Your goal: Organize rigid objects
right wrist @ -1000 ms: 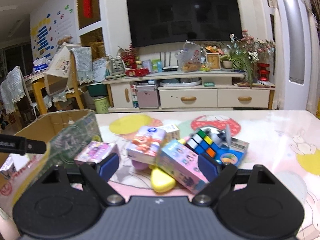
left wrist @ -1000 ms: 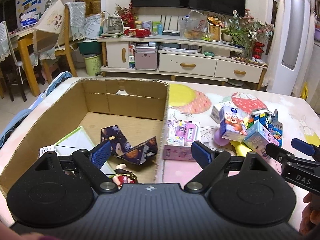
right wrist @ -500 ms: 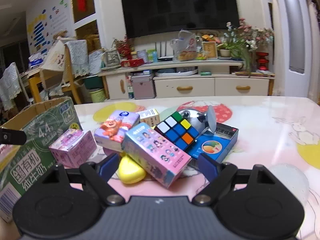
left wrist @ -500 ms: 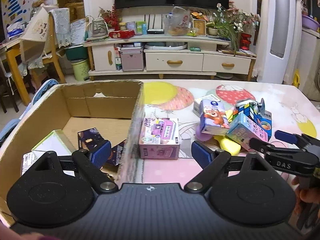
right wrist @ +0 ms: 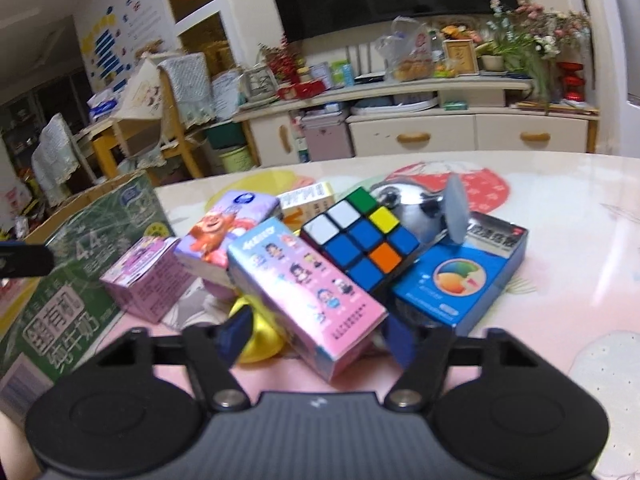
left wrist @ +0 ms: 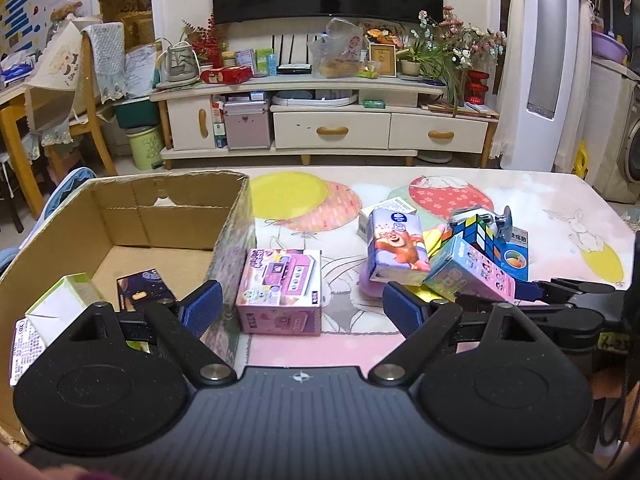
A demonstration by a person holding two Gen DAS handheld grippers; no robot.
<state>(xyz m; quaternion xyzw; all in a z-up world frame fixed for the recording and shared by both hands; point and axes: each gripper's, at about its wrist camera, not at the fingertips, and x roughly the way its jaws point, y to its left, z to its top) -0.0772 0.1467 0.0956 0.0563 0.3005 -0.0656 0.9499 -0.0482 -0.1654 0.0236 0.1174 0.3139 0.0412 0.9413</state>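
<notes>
A living room with a TV cabinet (left wrist: 320,120) behind, and in front a table (left wrist: 560,200) under a balloon-print cloth. On it lies a heap of small boxes. The long pink box (right wrist: 304,292) lies tilted at the heap's near edge, its near end between the right gripper (right wrist: 316,338) fingers, whose jaws are closing around it; the pads do not yet clearly press it. At its 1 o'clock a cube (right wrist: 360,240) leans on a blue box (right wrist: 460,276); at 10 o'clock sits a bear box (right wrist: 224,236), and under it a yellow object (right wrist: 260,340). Farther toward 9 o'clock stands a purple box (left wrist: 282,292), just beside the carton (left wrist: 120,216), which holds a dark box (left wrist: 142,286) and a white box (left wrist: 52,312). The left gripper (left wrist: 300,308) hangs released and empty, straddling the carton's right wall.
</notes>
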